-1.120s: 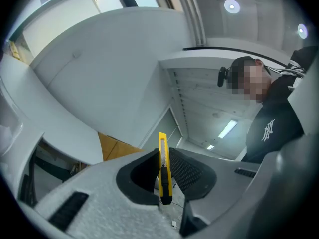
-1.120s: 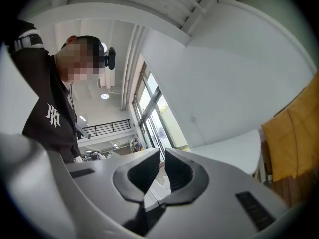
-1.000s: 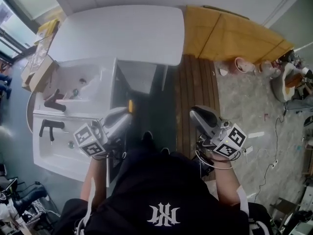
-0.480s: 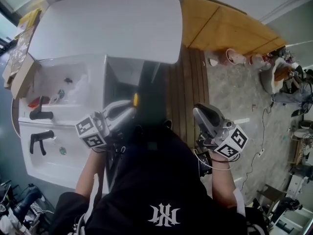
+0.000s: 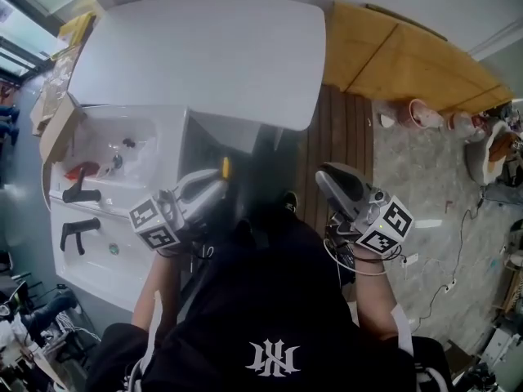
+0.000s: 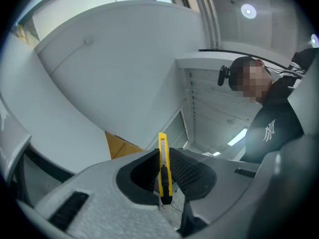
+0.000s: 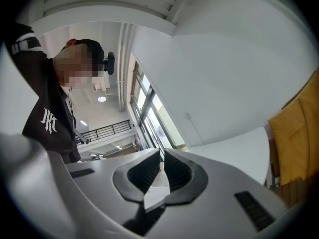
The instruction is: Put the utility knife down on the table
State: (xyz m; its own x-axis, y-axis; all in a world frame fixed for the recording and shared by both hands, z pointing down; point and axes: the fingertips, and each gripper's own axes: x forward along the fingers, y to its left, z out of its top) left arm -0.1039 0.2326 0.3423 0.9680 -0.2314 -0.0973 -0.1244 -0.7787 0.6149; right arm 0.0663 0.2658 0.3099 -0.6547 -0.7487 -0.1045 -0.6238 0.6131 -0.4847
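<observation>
Tabletop [image 5: 204,55] has slid a little down and to the right in the head view since half a second ago. Both hand-held grippers sit at much the same spots in front of the person's dark shirt.

- Left hand-held gripper [image 5: 212,189]: clenched on the utility knife [image 6: 163,156]. Its own view shows the yellow body with the black slider pinched edge-on between the two dark pads, standing upright and poking past the jaw tips.
- Head view: only the knife's yellow end shows beyond the jaws. It is short of the tabletop's near edge and not touching it, held over the dark gap below that edge.
- Right hand-held gripper [image 7: 162,159]: jaws drawn together, only a thin slit between the pads, nothing gripped. It is held out on the person's right, above the wooden decking strip [image 5: 339,137].
- White sink unit [image 5: 106,256] with two black faucets lies left of the left hand-held gripper.
- Yellow-brown panel [image 5: 409,60] lies right of the tabletop.
</observation>
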